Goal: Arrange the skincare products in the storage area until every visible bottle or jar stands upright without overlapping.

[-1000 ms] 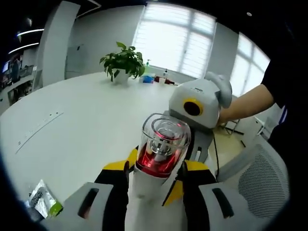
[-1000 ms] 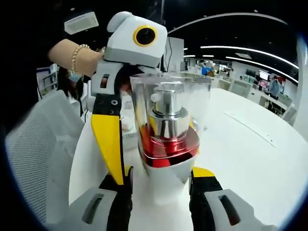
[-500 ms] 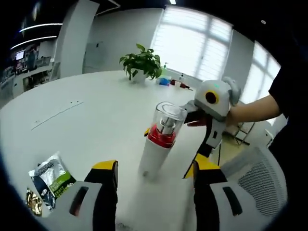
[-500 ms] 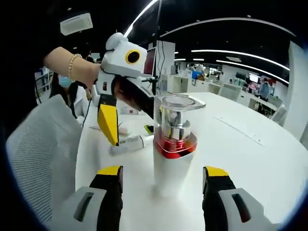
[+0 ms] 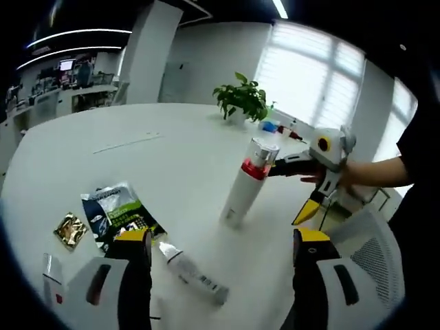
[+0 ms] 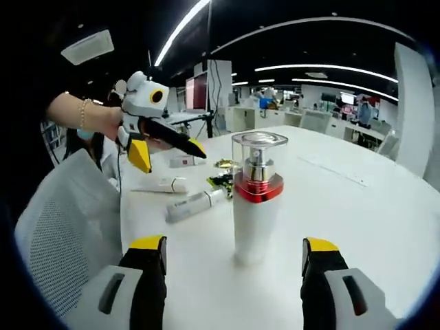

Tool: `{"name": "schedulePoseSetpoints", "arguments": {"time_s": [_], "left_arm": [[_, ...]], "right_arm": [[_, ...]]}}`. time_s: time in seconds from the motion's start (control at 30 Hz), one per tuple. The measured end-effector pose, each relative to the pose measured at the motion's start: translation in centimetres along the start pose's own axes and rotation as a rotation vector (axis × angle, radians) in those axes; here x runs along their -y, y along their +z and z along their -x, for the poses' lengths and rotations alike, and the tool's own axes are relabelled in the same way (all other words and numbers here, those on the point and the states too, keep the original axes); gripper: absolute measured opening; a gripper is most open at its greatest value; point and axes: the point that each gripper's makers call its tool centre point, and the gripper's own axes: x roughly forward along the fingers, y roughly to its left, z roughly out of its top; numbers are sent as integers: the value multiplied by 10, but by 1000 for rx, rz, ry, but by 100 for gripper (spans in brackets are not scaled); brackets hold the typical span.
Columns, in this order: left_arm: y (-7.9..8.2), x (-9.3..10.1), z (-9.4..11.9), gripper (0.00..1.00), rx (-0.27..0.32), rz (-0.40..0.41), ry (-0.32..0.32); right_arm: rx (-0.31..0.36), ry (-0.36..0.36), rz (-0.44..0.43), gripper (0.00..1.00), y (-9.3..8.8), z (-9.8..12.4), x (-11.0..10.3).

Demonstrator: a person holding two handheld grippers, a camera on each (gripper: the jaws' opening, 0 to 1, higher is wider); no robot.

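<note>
I am seeing the pump bottle [image 5: 247, 185] standing upright on the white table [image 5: 137, 165], apart from my left gripper [image 5: 218, 254], whose jaws are spread wide and holding nothing. A tube [image 5: 192, 273] is lying between them. My right gripper [image 6: 232, 265] is likewise gaping empty, the bottle [image 6: 256, 203] standing ahead between its jaws, untouched.

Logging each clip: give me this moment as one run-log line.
pump bottle: upright on table, free | left gripper: open | right gripper: open | tube: lying flat | sachets: flat
</note>
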Motion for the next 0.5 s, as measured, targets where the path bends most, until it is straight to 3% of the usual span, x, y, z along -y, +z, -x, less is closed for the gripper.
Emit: {"name": "schedulePoseSetpoints", "arguments": {"time_s": [0.13,0.3,0.5], "left_arm": [[-7,-7,22,89,-1,34,51],[-22,-11,56,95,6,83,96],[-36,-17,93,97,-8,97,134]], "right_arm": [[2,-10,-21,90,0,5,-6],[-11,-58,-58,99,1,14,-14],[-20,-83,-104,99,7,23,-30]]}}
